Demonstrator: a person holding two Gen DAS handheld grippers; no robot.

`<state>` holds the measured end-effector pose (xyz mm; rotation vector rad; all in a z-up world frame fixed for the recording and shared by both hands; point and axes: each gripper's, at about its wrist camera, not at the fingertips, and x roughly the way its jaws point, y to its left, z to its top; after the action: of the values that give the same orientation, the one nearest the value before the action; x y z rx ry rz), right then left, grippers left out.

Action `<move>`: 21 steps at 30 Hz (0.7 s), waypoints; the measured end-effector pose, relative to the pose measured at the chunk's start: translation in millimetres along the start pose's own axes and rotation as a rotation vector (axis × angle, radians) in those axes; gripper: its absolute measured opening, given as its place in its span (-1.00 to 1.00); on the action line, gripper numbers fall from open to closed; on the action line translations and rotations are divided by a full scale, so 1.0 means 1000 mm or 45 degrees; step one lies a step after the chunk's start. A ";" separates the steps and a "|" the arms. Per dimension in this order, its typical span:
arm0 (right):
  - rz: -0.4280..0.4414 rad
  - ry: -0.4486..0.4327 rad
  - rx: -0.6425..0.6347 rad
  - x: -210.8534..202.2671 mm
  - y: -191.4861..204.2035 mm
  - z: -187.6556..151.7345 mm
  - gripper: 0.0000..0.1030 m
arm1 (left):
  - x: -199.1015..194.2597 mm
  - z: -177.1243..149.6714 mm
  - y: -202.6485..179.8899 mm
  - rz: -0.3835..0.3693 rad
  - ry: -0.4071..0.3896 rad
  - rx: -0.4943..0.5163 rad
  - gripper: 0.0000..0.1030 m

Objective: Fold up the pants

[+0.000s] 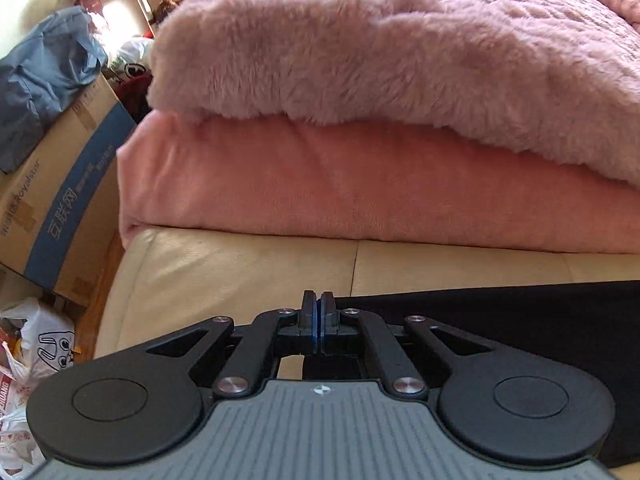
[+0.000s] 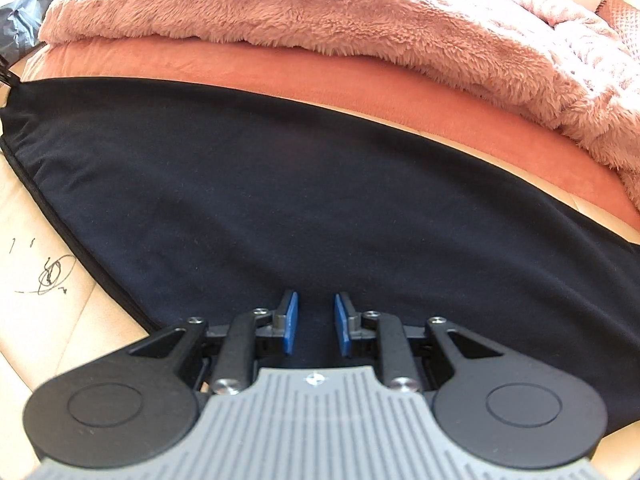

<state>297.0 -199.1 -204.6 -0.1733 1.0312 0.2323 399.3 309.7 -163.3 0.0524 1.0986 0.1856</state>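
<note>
One pair of black, smooth-knit pants lies spread flat on a cream leather cushion, its hemmed edge running along the left side in the right wrist view. Over the cloth hangs the right gripper, its blue-padded fingers standing a little apart with only the fabric below them and nothing pinched. At the pants' edge is the left gripper, its fingers pressed together; whether any cloth is caught between them cannot be told. Just beyond the pants lies a folded salmon-pink fleece blanket, with a fluffy pale pink fur throw heaped on top. Beside the cushion stands a brown cardboard box with a blue stripe, near white plastic bags.
</note>
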 end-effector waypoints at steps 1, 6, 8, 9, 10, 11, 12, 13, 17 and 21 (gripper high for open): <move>0.002 0.002 0.000 0.000 0.000 0.000 -0.68 | 0.004 0.000 0.000 0.000 -0.016 0.000 -0.99; 0.006 0.000 0.001 0.002 0.000 0.000 -0.67 | 0.007 -0.006 0.009 0.014 -0.129 -0.079 -0.76; 0.004 -0.001 -0.005 0.002 0.000 0.000 -0.67 | -0.006 -0.010 0.020 -0.039 -0.172 -0.182 -0.70; 0.004 -0.001 -0.006 0.002 0.000 0.000 -0.68 | -0.014 -0.014 0.027 -0.073 -0.190 -0.230 -0.70; 0.004 -0.002 -0.006 0.002 0.001 0.000 -0.67 | -0.022 -0.018 0.032 -0.105 -0.202 -0.271 -0.70; 0.004 -0.002 -0.004 0.002 0.001 0.000 -0.67 | -0.029 -0.024 0.037 -0.136 -0.201 -0.309 -0.70; 0.004 -0.002 -0.004 0.001 0.000 0.000 -0.67 | -0.035 -0.027 0.041 -0.164 -0.186 -0.349 -0.70; 0.002 -0.006 -0.003 0.000 0.001 0.001 -0.68 | -0.040 -0.035 0.045 -0.207 -0.178 -0.395 -0.70; 0.009 -0.056 0.054 -0.015 0.000 -0.001 -0.67 | -0.054 -0.075 0.047 -0.355 -0.140 -0.566 -0.70; 0.036 -0.047 0.006 -0.022 0.012 -0.006 -0.67 | -0.042 -0.107 0.047 -0.443 -0.117 -0.745 -0.70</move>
<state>277.8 -191.0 -189.1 -0.1499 0.9982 0.2582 280.3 342.8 -168.7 -0.6436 0.9108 0.1829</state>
